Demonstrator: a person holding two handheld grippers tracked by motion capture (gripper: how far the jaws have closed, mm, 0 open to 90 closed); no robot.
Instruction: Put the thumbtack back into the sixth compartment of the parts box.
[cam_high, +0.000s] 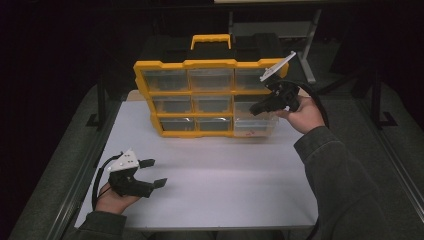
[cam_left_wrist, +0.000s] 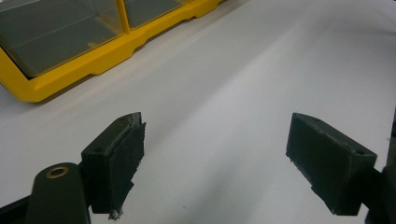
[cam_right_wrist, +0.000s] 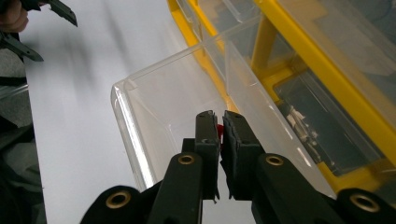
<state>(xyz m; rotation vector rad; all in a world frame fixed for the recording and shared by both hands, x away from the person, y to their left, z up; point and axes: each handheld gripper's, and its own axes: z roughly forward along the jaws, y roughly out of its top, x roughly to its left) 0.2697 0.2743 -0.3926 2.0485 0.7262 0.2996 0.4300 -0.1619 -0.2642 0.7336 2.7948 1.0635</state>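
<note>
White matte table (cam_high: 215, 175). Yellow plastic organiser (cam_high: 200, 64) with clear drawers stands tilted at the far edge. Its clear plastic drawer (cam_right_wrist: 140, 100), bottom right, is pulled out, long axis toward the person. Right gripper (cam_right_wrist: 219, 121) hovers directly over it, jaws pinched on a small red piece (cam_right_wrist: 219, 129); drawer lies below. Left gripper (cam_high: 156, 173) rests well apart, jaws wide, empty.
</note>
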